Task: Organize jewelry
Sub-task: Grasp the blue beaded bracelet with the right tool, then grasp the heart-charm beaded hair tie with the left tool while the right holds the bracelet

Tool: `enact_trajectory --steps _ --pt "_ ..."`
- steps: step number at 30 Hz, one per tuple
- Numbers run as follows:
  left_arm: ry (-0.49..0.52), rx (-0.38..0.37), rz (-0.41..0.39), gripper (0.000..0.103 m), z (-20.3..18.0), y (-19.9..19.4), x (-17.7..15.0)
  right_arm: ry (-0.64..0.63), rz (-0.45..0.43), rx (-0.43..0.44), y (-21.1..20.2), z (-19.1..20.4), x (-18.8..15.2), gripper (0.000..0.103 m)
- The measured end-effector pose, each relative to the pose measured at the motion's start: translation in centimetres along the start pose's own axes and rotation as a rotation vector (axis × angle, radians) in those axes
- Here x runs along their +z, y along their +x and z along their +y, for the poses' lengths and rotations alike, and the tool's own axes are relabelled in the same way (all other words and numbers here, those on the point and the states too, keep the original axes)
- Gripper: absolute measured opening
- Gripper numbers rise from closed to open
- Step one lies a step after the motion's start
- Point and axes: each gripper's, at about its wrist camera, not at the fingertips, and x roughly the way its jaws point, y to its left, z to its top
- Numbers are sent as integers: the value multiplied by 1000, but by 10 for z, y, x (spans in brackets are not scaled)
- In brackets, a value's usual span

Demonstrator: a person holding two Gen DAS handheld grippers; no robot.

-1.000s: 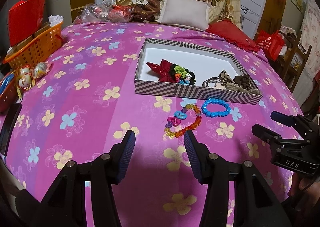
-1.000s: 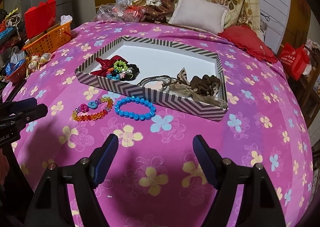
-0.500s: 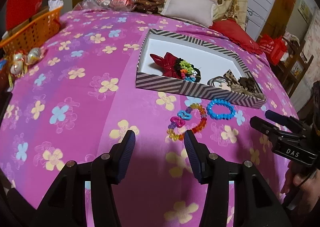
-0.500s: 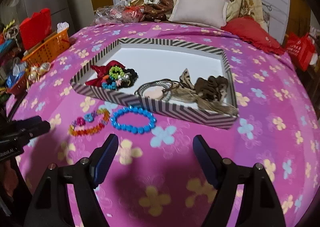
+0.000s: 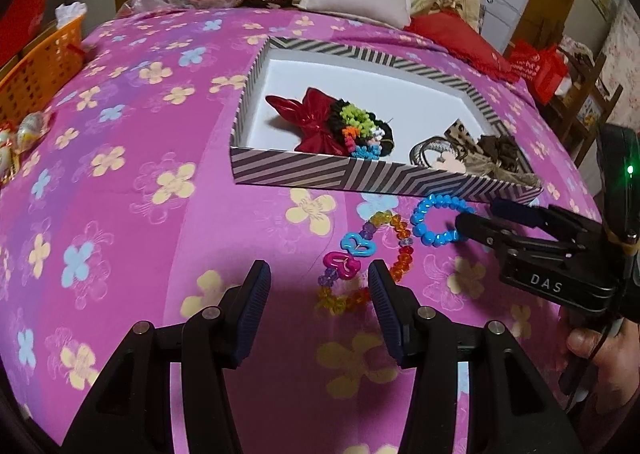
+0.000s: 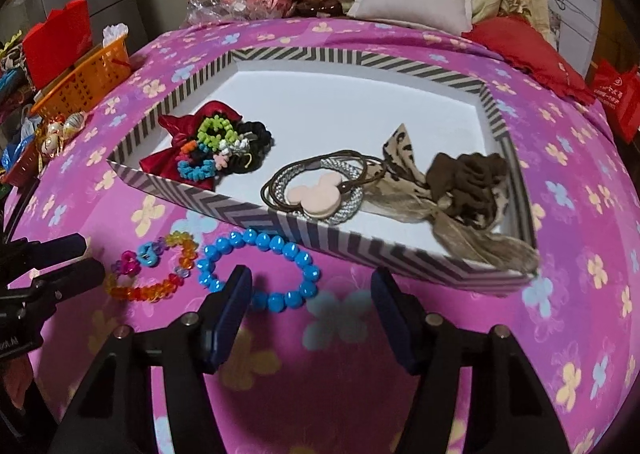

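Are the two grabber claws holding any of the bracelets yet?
No. Both are open and empty: the right gripper hovers over the blue bead bracelet, the left gripper near the rainbow bead bracelet.

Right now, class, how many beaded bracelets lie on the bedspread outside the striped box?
2: the blue bracelet beside the right gripper, and the multicolour bracelet ahead of the left gripper.

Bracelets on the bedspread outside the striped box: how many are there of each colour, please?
Blue bead bracelet: 1
Multicolour bead bracelet with blue and pink charms: 1
Total: 2, both lying on the pink bedspread in front of the striped box, apart from each other.
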Motion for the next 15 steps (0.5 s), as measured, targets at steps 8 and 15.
enact_trajectory --steps 8,15 --pt "39 2 48 33 -7 18 1 -60 13 -52 1 -8 -6 39" --pt "127 3 52 33 -26 24 3 -21 2 -22 -7 -19 -12 45"
